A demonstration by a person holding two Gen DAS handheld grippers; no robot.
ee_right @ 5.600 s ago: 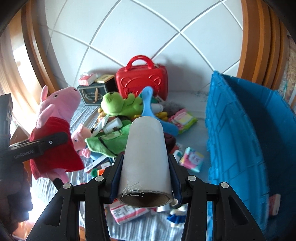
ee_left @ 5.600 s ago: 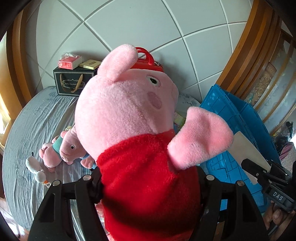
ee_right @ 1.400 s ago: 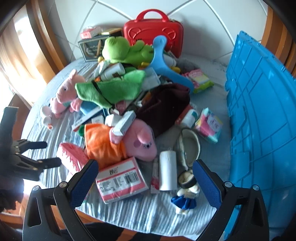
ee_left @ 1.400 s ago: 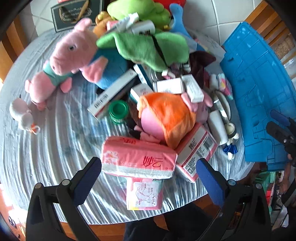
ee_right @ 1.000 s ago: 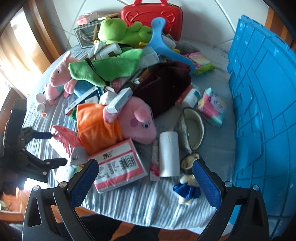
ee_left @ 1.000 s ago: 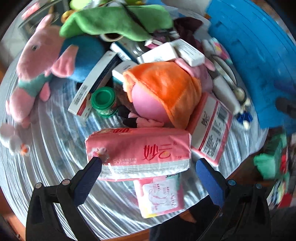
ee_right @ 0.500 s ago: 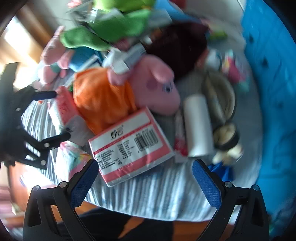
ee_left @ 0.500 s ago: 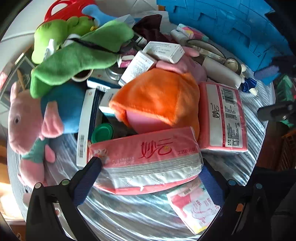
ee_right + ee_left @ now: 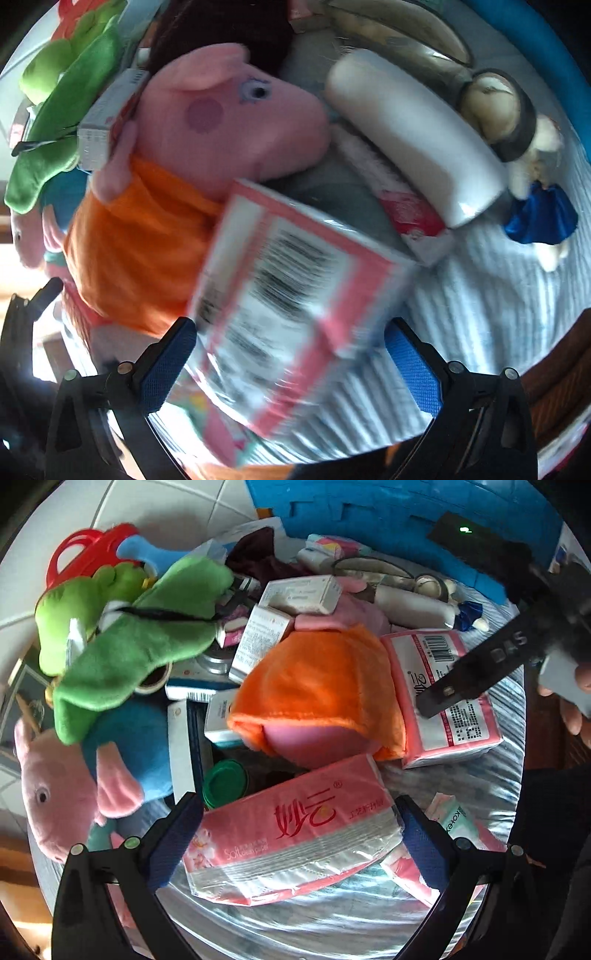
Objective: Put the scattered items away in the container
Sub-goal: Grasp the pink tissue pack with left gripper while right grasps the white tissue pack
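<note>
While spread, left tool (image 9: 300,840) straddles tissue pack (image 9: 291,832) (pink).

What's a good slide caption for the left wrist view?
Open left gripper straddling a pink tissue pack beside a cluttered toy pile.
</note>
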